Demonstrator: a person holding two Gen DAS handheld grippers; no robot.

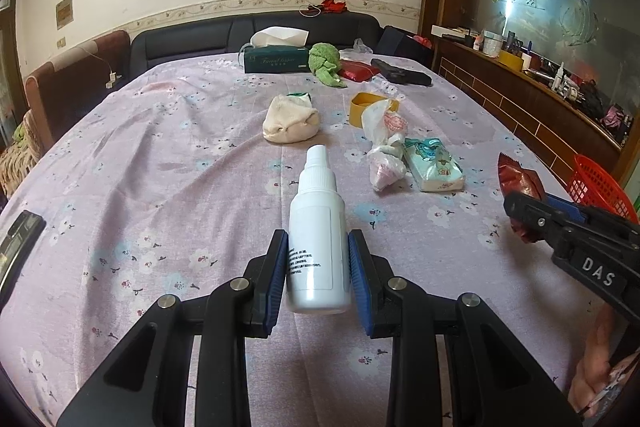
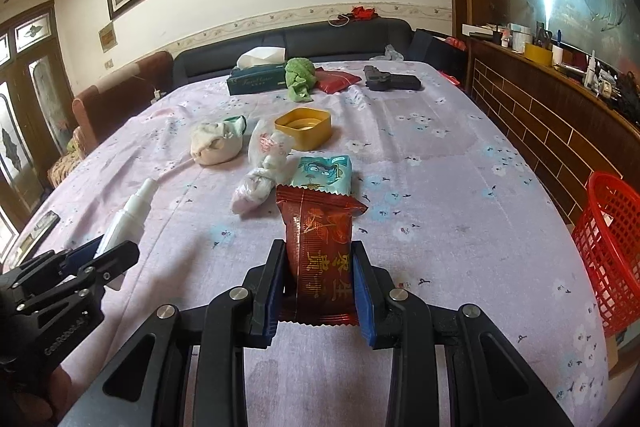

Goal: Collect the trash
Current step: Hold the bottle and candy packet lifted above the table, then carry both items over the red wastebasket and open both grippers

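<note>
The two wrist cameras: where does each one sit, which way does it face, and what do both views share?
Left wrist: sits behind the left tongs, looks forward over the table; its tongs are shut on the white spray bottle, and the right tongs show at the right edge.
Right wrist: sits behind the right tongs, same direction; shut on the red snack packet, and the left tongs show at lower left.
Shared: the yellow tub, the tissue box, the red basket.
</note>
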